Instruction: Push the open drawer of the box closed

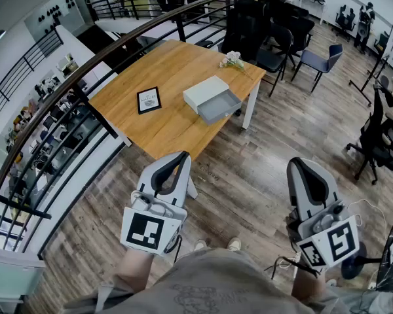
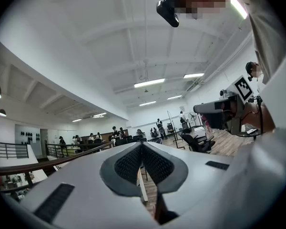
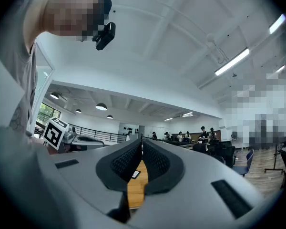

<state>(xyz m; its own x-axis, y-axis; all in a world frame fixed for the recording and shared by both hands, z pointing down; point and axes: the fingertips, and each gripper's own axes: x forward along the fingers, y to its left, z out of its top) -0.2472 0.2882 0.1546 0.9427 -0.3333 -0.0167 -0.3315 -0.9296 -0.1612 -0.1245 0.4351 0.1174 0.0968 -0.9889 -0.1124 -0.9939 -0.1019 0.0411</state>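
A white box [image 1: 205,91] lies on the wooden table [image 1: 170,84] in the head view, its grey drawer [image 1: 221,106] pulled out toward the table's near right edge. Both grippers are held well short of the table, above the floor. My left gripper [image 1: 181,156] has its jaws together with nothing between them; in its own view the tips [image 2: 141,145] meet. My right gripper [image 1: 300,164] is likewise shut and empty, its tips [image 3: 142,141] touching, with the tabletop [image 3: 136,187] showing through the gap below.
A framed card [image 1: 149,100] and a small flower bunch [image 1: 232,59] lie on the table. A black railing [image 1: 85,103] runs along the left. Office chairs [image 1: 275,41] stand behind the table, another chair [image 1: 378,139] at the right. Wooden floor lies between me and the table.
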